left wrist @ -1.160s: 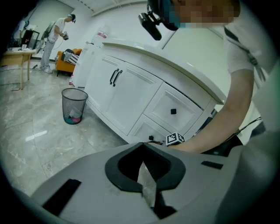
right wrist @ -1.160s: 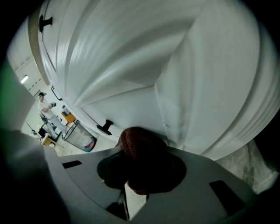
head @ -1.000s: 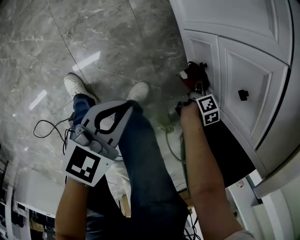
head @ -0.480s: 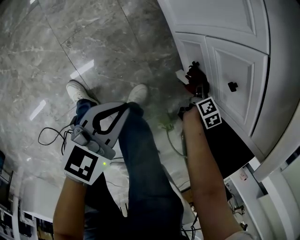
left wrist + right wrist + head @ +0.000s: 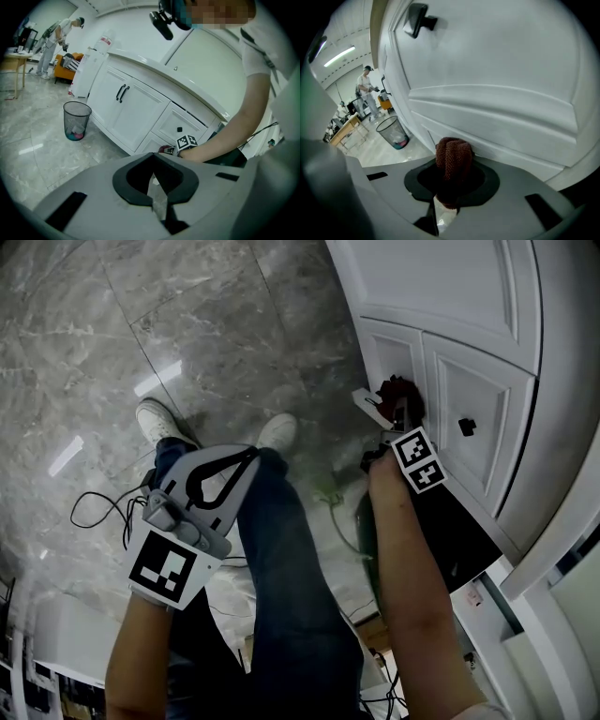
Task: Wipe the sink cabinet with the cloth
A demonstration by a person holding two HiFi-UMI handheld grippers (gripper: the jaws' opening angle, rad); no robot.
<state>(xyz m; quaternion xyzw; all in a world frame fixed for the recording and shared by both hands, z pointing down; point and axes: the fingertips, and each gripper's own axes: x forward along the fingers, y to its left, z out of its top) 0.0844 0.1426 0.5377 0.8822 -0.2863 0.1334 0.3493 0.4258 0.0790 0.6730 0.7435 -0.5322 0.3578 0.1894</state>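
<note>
Right tool [image 5: 449, 187] is pinching the dark red cloth [image 5: 453, 157], wad touching the white sink cabinet [image 5: 497, 70] front panel, near its black knob [image 5: 417, 18]. Left tool [image 5: 153, 180] is pressed together with nothing in it, held by the person's leg [image 5: 281, 549], well left of the cabinet.

Bright ceiling strip lights [image 5: 339, 56] glared off the marble floor [image 5: 159, 376]; both gripper views bulged fisheye, corners black.

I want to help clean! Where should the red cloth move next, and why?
Probably slide it sideways along the cabinet: the right gripper is shut on the cloth, which seems pressed against the panel's ridge.
</note>
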